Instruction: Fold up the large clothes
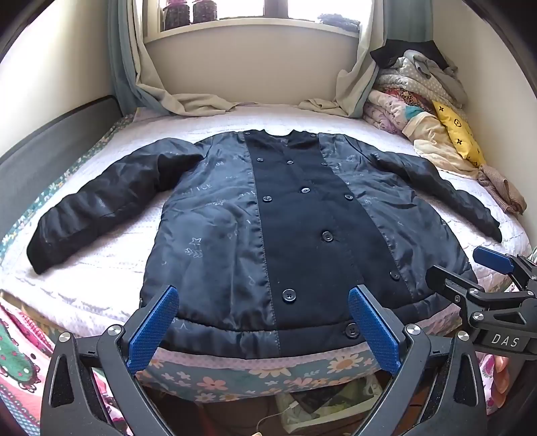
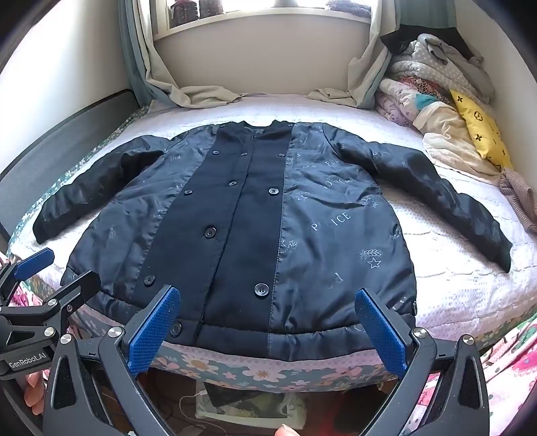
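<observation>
Left wrist view: dark navy padded jacket (image 1: 268, 214) spread flat, front up, on the bed (image 1: 110, 268). Long axis running from the hem at the near edge of the mattress to the collar at the far side, toward the window sill (image 1: 248, 28). Sleeves stretched out to either side, angled slightly back toward the near edge. Black central panel with two rows of buttons (image 1: 327, 236) down the length. Left gripper (image 1: 265, 330) poised above the hem, blue fingers (image 1: 154, 330) spread wide apart, nothing between them, not touching the cloth. Right gripper (image 1: 470, 271) visible at the right edge, near the jacket's lower right corner, fingers apart as well. Heap of folded bedding (image 1: 412, 97) and a yellow patterned pillow (image 1: 459, 134) in the far right corner; curtains (image 1: 355, 84) draped onto the mattress.

Right wrist view: same jacket (image 2: 268, 234), collar away, hem near, hanging just over the bed's (image 2: 463, 295) floral edge. Word "POLICE" and star prints readable on the shiny lining right of the black panel. Right gripper (image 2: 268, 332) above the hem's right half, blue fingers (image 2: 381, 332) wide apart and empty. Left gripper (image 2: 53, 268) at the left edge, beside the jacket's lower left corner, fingers open. Fingertips of a hand (image 2: 33, 392) below it.
</observation>
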`<state>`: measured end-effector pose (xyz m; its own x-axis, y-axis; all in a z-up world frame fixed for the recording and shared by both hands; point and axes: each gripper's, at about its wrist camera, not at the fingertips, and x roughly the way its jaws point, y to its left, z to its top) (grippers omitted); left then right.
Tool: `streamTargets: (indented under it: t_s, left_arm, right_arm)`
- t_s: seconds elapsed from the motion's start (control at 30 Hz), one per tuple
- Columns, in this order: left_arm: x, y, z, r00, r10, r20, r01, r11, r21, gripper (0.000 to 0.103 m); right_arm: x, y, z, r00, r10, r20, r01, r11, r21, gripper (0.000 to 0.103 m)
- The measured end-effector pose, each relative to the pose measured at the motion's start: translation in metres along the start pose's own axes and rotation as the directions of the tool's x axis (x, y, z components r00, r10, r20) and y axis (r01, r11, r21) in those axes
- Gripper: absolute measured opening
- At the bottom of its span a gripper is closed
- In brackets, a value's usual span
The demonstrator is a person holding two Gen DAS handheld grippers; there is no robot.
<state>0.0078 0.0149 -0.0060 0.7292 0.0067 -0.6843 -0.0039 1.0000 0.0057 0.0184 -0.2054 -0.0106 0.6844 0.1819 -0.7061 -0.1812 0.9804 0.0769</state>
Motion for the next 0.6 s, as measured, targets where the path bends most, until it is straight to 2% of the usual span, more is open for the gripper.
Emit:
streamTargets:
  t_s: [0.6]
  left_arm:
    - [0.0010,0.0015,-0.0009,1.000,0.000,-0.002,0.000,1.000,0.000,0.102]
  right_arm:
    - [-0.0013,0.0008,-0.0014,1.000,-0.001,-0.005,0.001,1.000,-0.001,0.103]
